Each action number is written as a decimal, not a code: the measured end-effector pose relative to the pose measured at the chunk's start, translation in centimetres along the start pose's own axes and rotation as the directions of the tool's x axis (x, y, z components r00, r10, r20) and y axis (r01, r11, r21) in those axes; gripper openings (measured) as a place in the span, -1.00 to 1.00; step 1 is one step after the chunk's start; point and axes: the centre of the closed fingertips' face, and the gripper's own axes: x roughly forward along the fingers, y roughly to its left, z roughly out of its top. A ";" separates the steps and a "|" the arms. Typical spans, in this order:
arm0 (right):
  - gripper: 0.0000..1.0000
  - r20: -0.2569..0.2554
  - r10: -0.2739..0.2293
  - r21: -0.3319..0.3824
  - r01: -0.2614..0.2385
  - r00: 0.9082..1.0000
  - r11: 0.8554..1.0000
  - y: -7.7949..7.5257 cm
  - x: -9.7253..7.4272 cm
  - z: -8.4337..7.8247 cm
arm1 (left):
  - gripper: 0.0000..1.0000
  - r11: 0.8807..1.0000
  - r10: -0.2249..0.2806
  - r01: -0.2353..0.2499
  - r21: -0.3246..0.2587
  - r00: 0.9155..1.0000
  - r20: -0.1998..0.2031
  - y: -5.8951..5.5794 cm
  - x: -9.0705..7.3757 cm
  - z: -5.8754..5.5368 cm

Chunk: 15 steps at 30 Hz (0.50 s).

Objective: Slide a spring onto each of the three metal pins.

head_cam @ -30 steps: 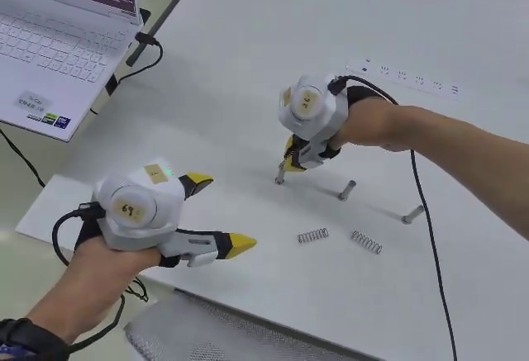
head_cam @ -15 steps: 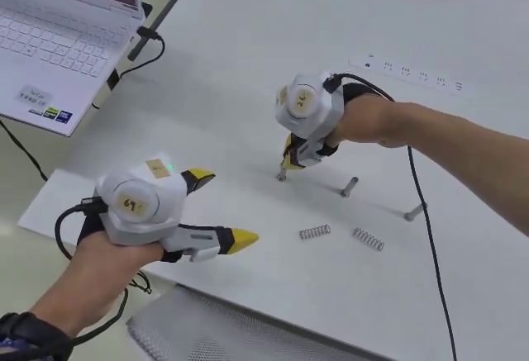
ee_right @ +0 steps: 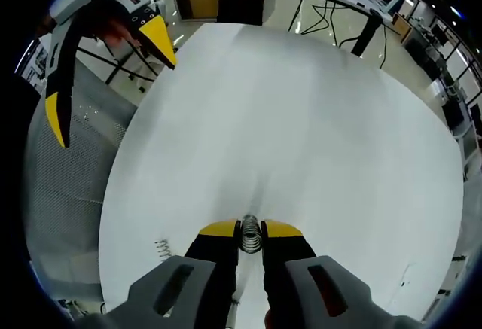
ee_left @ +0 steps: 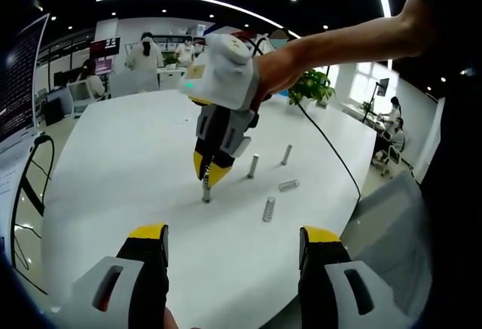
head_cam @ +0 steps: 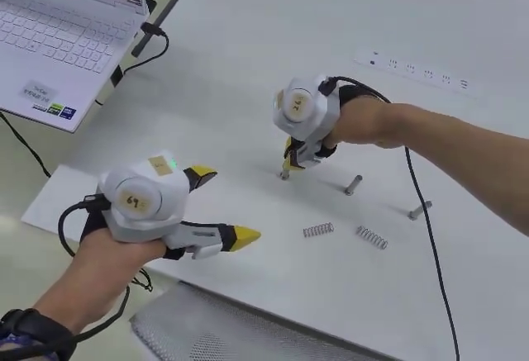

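Right claw pinches a spring, axis upright | first pin stands on the bench straight below its tips | I can't tell whether the coil has caught the pin's top, as the jaws cover it | left claw is wide, empty and farther off | loose springs lie by the bare pins

The head view looks steeply down from above and behind onto the white table, far enough off to take in both grippers. The left gripper view sits low at the table's near edge and faces across it, with the right gripper at middle range. The right gripper view hangs close over the tabletop, facing the left gripper. All three views share the tabletop. The loose spring is probably one that the other views also catch.
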 end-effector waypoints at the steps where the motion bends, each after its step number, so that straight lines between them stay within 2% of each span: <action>1: -0.82 -0.003 -0.001 0.000 0.001 1.000 1.000 0.0 0.1 0.0 | 0.34 1.000 0.000 0.000 0.000 1.000 0.000 0.0 0.0 0.0; 15: -0.82 -0.024 0.016 -0.007 -0.016 1.000 1.000 0.2 1.3 -0.8 | 0.33 1.000 0.005 -0.005 -0.008 1.000 -0.004 0.4 -0.1 -0.3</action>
